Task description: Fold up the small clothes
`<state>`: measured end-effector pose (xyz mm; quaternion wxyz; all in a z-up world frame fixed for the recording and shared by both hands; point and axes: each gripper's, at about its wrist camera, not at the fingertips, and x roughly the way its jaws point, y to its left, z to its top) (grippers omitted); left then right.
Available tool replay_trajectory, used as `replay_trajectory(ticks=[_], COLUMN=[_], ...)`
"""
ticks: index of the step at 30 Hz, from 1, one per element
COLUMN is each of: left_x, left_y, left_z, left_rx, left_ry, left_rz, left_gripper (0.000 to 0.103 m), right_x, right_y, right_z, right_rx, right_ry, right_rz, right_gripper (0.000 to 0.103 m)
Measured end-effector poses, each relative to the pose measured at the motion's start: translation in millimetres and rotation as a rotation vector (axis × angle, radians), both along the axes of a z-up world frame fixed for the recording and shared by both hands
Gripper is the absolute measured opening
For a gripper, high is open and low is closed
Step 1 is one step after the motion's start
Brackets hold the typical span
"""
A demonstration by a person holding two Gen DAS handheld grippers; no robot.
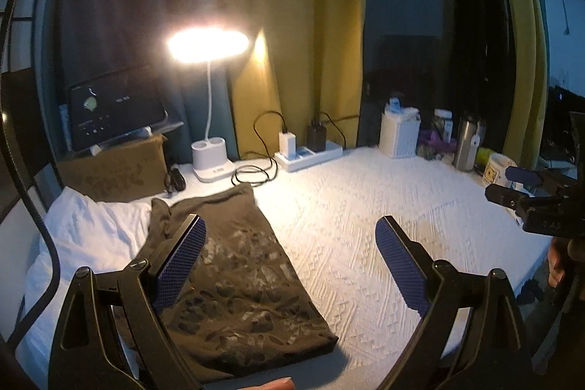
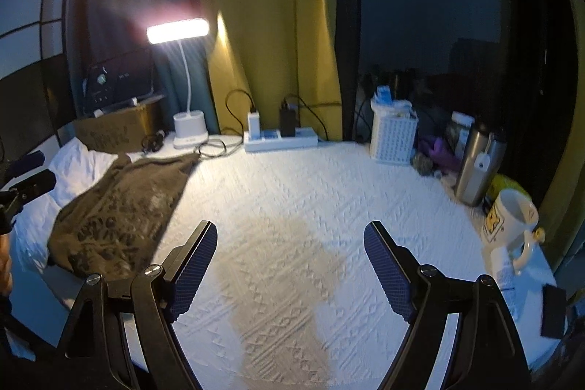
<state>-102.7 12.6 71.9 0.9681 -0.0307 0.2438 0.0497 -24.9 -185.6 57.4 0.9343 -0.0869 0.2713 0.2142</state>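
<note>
Both my left gripper [image 1: 290, 262] and right gripper [image 2: 290, 265] hold nothing, fingers apart. The olive shirt [image 1: 234, 265] lies folded along the worktop's [image 1: 365, 207] left edge; soft, limp, best pinched at corners.

I see a bright lamp [image 1: 208, 44] glowing by the yellow curtain [image 1: 292, 24]. A white power strip [image 2: 280, 138] sits beside it. A silver bottle [image 2: 477, 165] and a white mug [image 2: 512, 222] stand near my bed's white cover [image 2: 292, 207].
</note>
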Motion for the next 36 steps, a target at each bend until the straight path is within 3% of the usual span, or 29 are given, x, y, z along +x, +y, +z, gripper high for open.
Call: replay_trajectory(ticks=[15,36], left_x=[-24.3,-58.1], left_y=[26.0,51.8], left_z=[32.3,63.7], left_rx=[-0.004,-0.045], left_ry=[-0.122,-0.269], left_rz=[0.099,0.146], left_gripper=[0.094,0.099], right_x=[-23.4,-63.2], right_y=[19.4,45.5], right_z=[47.6,96.2], right_rx=[0.004,0.013], right_ry=[-0.143,-0.292], right_rz=[0.021,0.07], right_gripper=[0.086,0.091])
